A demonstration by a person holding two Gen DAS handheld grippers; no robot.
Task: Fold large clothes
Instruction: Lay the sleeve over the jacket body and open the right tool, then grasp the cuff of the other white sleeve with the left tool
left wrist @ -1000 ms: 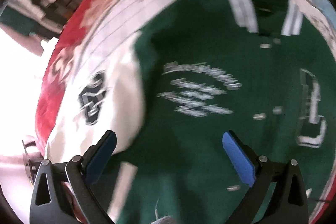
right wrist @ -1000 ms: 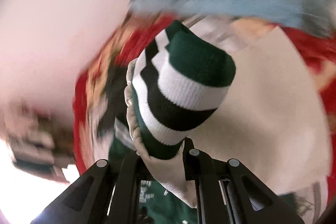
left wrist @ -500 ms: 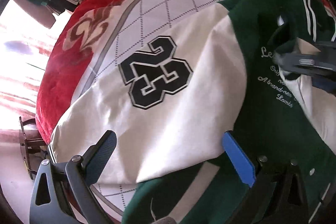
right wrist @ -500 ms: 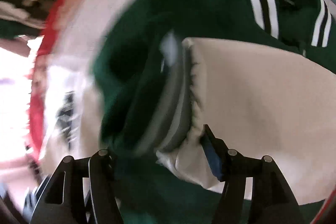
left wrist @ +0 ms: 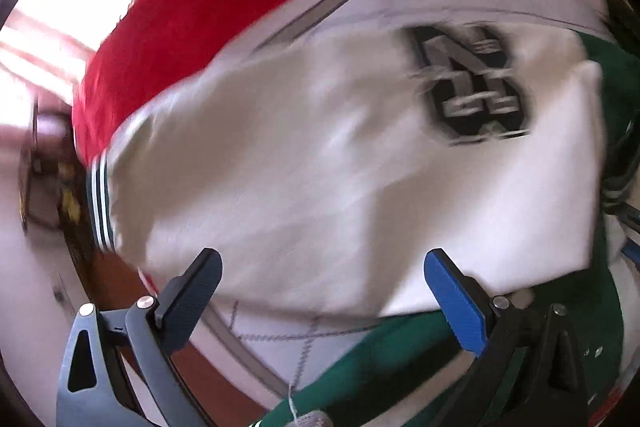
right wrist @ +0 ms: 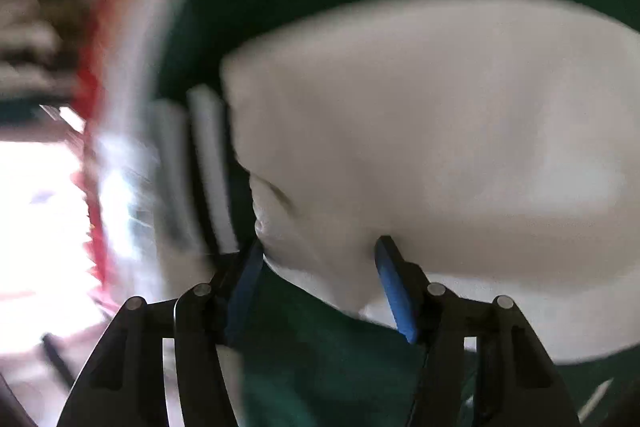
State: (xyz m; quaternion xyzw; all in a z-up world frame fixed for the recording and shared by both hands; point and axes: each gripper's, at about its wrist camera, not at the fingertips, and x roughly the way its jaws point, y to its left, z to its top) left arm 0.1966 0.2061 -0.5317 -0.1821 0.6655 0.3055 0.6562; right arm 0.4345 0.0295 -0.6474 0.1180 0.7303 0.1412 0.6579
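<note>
A green varsity jacket [left wrist: 392,367] with white sleeves lies on the bed. In the left wrist view its white sleeve [left wrist: 320,179] with a black number patch [left wrist: 468,87] lies spread out, ending in a striped cuff [left wrist: 99,203]. My left gripper [left wrist: 320,279] is open and empty just above that sleeve. In the right wrist view the other white sleeve [right wrist: 440,131] lies folded over the green body [right wrist: 320,359]. My right gripper [right wrist: 318,267] is open, its blue pads [right wrist: 394,291] either side of the sleeve end by the striped cuff [right wrist: 204,167]. Both views are blurred.
A red and white quilted bedspread [left wrist: 180,27] covers the bed; its edge [left wrist: 224,343] runs just below the left gripper. A bright window [left wrist: 60,11] and furniture lie beyond the bed at left.
My left gripper has swung left toward the sleeve's cuff and the bed edge. My right gripper has opened and let the sleeve down onto the green body.
</note>
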